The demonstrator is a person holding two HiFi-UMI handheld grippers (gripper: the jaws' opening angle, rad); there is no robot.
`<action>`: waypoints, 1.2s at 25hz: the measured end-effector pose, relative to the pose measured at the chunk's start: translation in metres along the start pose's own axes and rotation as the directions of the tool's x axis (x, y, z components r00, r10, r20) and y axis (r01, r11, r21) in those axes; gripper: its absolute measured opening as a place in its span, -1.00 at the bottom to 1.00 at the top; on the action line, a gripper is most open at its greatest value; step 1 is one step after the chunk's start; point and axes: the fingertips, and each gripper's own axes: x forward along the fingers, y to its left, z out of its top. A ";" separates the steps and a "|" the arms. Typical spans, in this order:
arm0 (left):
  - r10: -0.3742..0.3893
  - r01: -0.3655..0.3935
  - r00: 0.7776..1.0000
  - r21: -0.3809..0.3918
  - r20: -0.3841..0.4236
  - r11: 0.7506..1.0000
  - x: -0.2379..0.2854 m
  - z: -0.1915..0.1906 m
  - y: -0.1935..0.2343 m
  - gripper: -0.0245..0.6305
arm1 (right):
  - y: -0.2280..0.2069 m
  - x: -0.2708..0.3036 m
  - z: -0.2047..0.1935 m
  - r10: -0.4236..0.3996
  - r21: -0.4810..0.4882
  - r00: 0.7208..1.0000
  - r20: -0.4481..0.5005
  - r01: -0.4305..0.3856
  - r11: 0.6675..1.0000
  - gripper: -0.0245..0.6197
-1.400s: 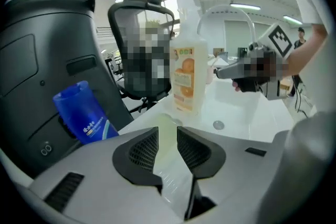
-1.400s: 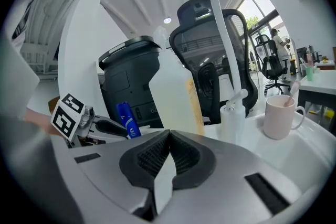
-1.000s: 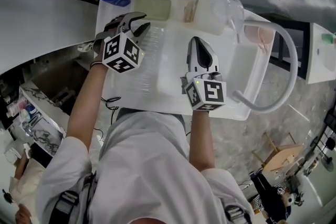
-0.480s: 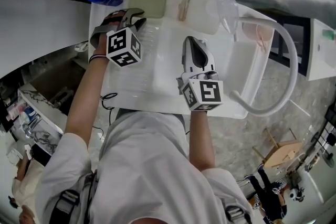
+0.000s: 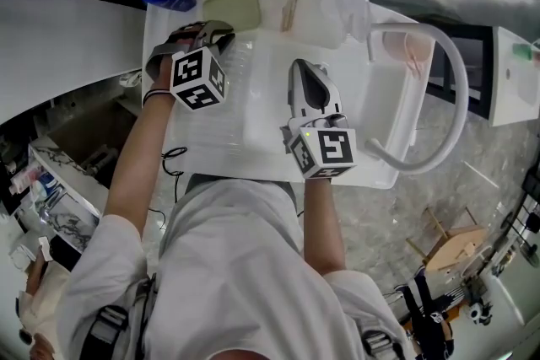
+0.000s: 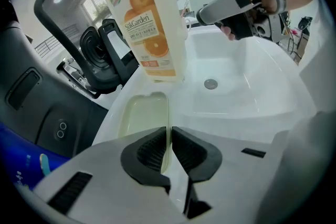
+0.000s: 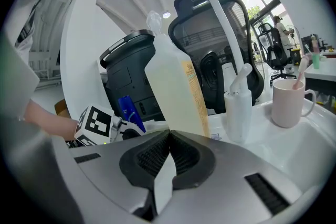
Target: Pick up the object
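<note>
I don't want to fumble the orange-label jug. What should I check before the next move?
1. Left gripper jaws open: not ok, together and empty.
2. Right gripper jaws open: not ok, together and empty.
3. Jug standing on the sink rim: ok.
4. Jug's cap tight: cannot tell.
5. Pink mug clear of the jug: ok, they stand apart.
</note>
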 end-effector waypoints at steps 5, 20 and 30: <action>0.029 -0.028 0.998 -0.017 0.048 0.999 -0.018 0.010 0.001 -0.79 | 0.008 -0.012 0.007 -0.003 -0.010 1.000 0.017 0.003 1.000 -0.90; 0.167 -0.106 0.961 -0.266 0.219 0.958 -0.114 0.034 -0.010 -0.81 | 0.042 -0.065 0.032 -0.002 -0.057 0.994 0.107 0.008 0.998 -0.90; 0.346 -0.204 0.882 -0.402 0.319 0.892 -0.202 0.041 -0.012 -0.81 | 0.069 -0.110 0.064 -0.008 -0.107 0.978 0.210 0.031 0.994 -0.90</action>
